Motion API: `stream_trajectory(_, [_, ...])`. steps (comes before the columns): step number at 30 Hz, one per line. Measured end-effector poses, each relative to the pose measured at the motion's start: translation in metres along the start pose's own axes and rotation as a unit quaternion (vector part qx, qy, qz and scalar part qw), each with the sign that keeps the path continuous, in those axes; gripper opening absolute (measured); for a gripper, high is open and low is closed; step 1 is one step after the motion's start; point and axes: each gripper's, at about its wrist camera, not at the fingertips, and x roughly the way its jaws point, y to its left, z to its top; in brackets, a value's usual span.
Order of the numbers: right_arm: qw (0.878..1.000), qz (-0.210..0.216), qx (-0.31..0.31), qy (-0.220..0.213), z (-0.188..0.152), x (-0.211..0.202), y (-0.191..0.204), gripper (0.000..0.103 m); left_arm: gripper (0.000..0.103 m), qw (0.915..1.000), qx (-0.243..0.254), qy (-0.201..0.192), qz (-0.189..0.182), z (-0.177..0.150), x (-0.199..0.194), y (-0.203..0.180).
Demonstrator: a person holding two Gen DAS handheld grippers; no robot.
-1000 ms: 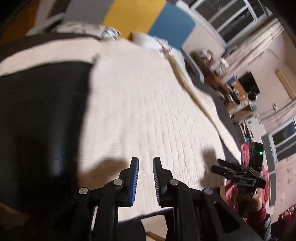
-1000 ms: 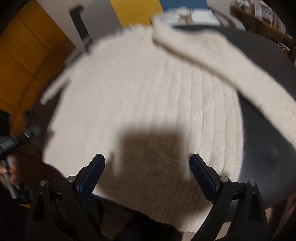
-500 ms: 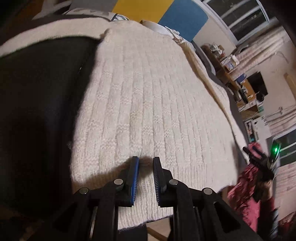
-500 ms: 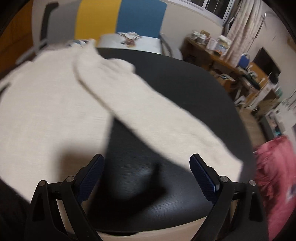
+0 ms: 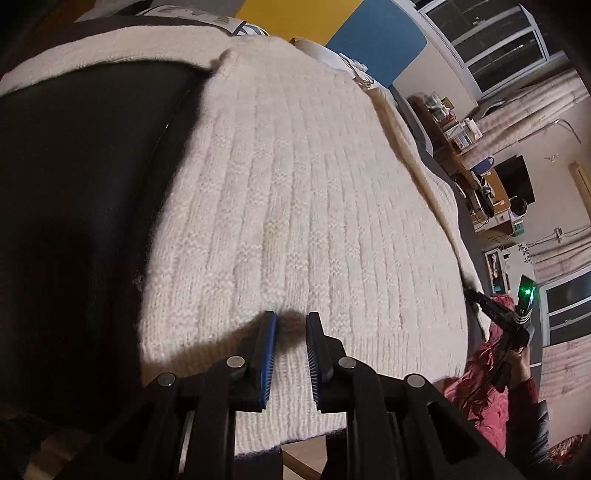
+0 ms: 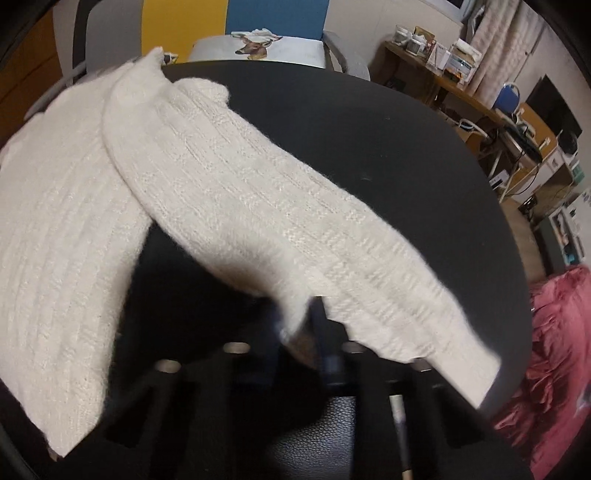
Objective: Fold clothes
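Cream ribbed knit sweater lies spread flat over a round black table, its hem at the near edge. The left gripper hovers just above the hem, its two blue-padded fingers close together with a narrow gap, nothing between them. On the other side, one sleeve runs diagonally across the dark tabletop, away from the body of the garment. The right gripper is pinched shut on the lower edge of that sleeve near the cuff, with a fold of knit bunched between its blurred fingers. A pink-red heap of fabric sits past the table's right edge. Yellow and blue wall panels stand behind.
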Motion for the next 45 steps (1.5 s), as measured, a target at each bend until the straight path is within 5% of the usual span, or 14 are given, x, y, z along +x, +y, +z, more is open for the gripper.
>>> stream_trajectory(12, [0.996, 0.052, 0.054, -0.042, 0.029, -0.064, -0.023, 0.011, 0.015, 0.9987, 0.041, 0.015, 0.025, -0.003, -0.006, -0.006])
stream_trajectory(19, [0.977, 0.081, 0.169, -0.104, 0.078, -0.105, -0.089, 0.000, 0.015, 0.9988, 0.039, 0.026, 0.013, -0.001, -0.005, -0.003])
stream_trajectory(23, [0.972, 0.095, 0.197, -0.088, 0.100, -0.089, -0.112, 0.001, 0.015, 0.9990, 0.034, 0.030, 0.006, -0.001, -0.005, 0.000])
stream_trajectory(28, [0.978, 0.150, 0.138, -0.033, 0.085, -0.051, -0.074, 0.009, 0.015, 0.9991, 0.029, 0.031, 0.000, -0.002, -0.006, 0.002])
stream_trajectory(35, [0.989, 0.132, 0.072, 0.017, 0.027, -0.021, -0.019, 0.011, 0.015, 0.9990, 0.029, 0.032, 0.006, -0.002, -0.008, 0.003])
stream_trajectory(39, [0.991, 0.121, 0.042, 0.042, -0.003, -0.004, 0.006, 0.024, 0.015, 0.9990, 0.034, 0.026, 0.012, -0.005, -0.010, 0.001])
stream_trajectory(45, [0.996, 0.083, -0.018, -0.019, -0.021, -0.011, 0.025, 0.033, 0.015, 0.9992, 0.034, 0.019, 0.007, -0.008, -0.011, 0.002])
